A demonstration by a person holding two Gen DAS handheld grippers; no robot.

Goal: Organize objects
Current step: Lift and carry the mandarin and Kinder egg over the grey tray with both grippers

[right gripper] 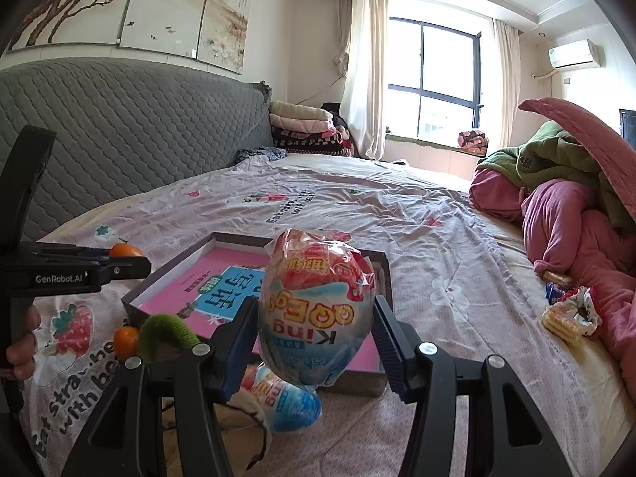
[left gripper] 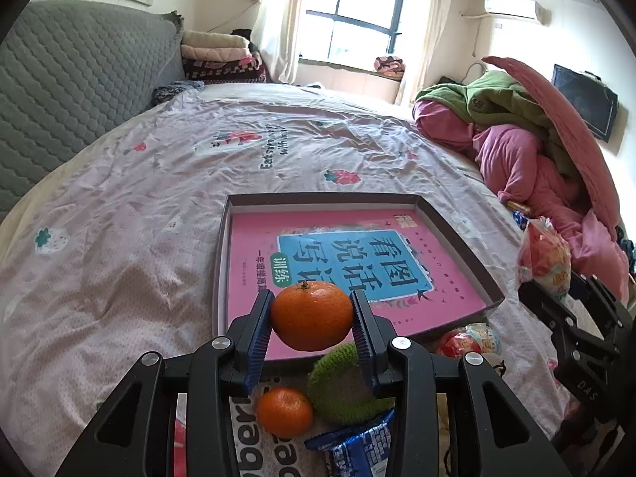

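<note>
Left wrist view: left gripper (left gripper: 312, 318) clenched on a tangerine (left gripper: 312, 316), pads pressed to both its sides, held above the near edge of a shallow box (left gripper: 453, 222). The box sat on the bedsheet (left gripper: 139, 206) with a pink book (left gripper: 254, 246) flat inside. Near, under the gripper: a second tangerine (left gripper: 284, 412), a green knitted piece (left gripper: 342, 389) touching it, and a blue wrapper (left gripper: 357, 447) — this last seen only here. Right edge: right gripper body and its packet.

Right wrist view: right gripper (right gripper: 314, 332) grasped an egg-shaped snack packet (right gripper: 318, 310), raised over the box's near right corner. A like packet (right gripper: 284, 401) lay below on the sheet. Only here: a hand (right gripper: 22, 338) on the left gripper's grip, biscuits (right gripper: 560, 320) far right by the pink quilt (right gripper: 576, 230).
</note>
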